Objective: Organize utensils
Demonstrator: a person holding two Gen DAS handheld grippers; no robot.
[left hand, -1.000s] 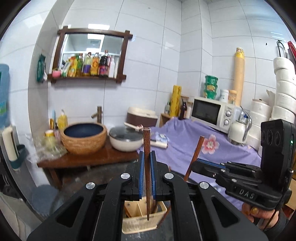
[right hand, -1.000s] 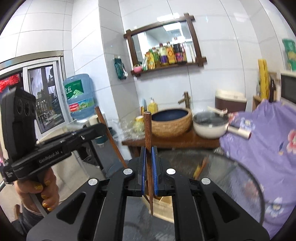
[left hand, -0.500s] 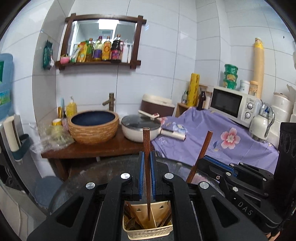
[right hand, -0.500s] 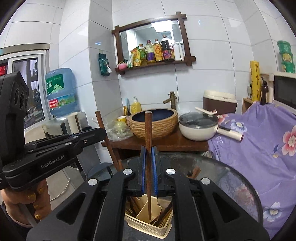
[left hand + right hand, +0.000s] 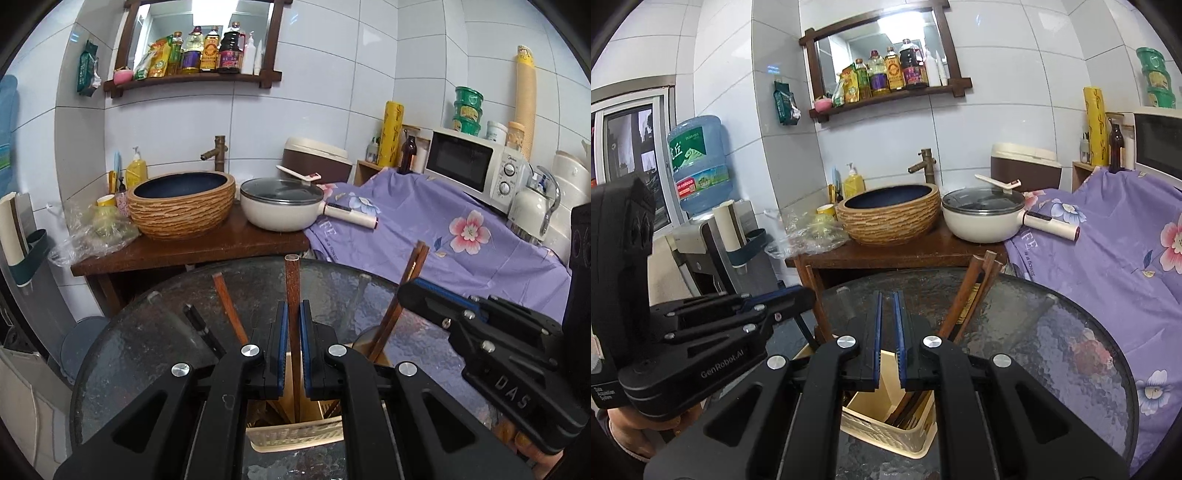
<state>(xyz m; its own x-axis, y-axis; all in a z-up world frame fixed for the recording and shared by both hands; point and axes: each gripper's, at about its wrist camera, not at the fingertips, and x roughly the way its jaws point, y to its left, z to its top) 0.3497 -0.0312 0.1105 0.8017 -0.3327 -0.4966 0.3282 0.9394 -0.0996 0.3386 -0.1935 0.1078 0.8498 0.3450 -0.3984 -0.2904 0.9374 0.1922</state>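
Left gripper (image 5: 291, 325) grips an upright chopstick (image 5: 292, 291) over the basket (image 5: 295, 437); right gripper (image 5: 887, 325) nearly closed, empty.

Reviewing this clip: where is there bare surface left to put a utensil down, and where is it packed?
Bare: the glass table right of the utensil holder, up to the purple cloth. Crowded: the wooden counter, filled by basin, pot and plastic bags, and the holder itself, where chopsticks lean out.
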